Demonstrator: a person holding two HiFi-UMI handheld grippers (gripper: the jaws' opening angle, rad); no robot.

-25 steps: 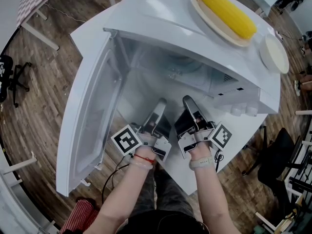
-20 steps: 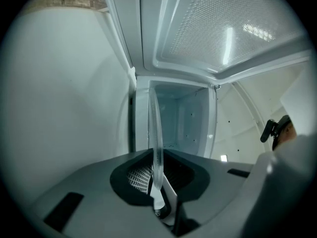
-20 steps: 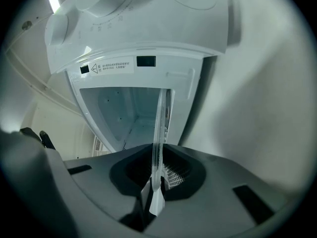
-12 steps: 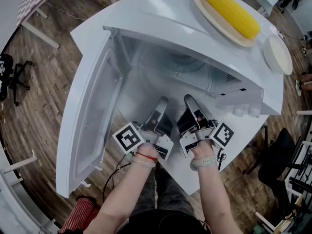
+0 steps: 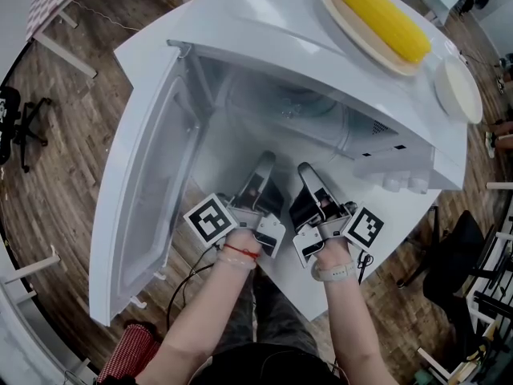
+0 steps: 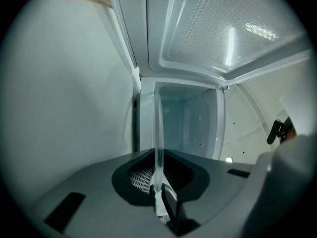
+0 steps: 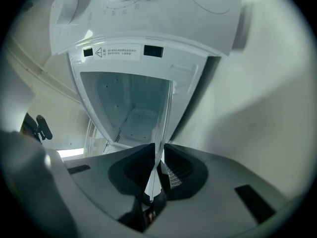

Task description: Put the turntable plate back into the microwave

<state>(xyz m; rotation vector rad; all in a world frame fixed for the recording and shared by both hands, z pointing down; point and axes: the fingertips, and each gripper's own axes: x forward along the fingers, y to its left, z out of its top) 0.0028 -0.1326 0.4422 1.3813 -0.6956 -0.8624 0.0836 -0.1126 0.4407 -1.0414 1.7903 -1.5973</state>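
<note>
white table (image 5: 152, 46) carries the microwave (image 5: 264, 22), its door (image 5: 148, 183) swung open. the left gripper (image 5: 264, 162) and right gripper (image 5: 307, 172) have edged forward, each pinching the glass plate (image 5: 282, 109) by its near rim. the plate now sits mostly inside the cavity, probably close to being lowered.

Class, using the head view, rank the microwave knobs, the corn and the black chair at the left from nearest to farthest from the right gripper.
1. Microwave knobs, just right of the right gripper, which grips the glass plate.
2. Corn, up on top of the microwave.
3. Black chair, on the floor at far left.
</note>
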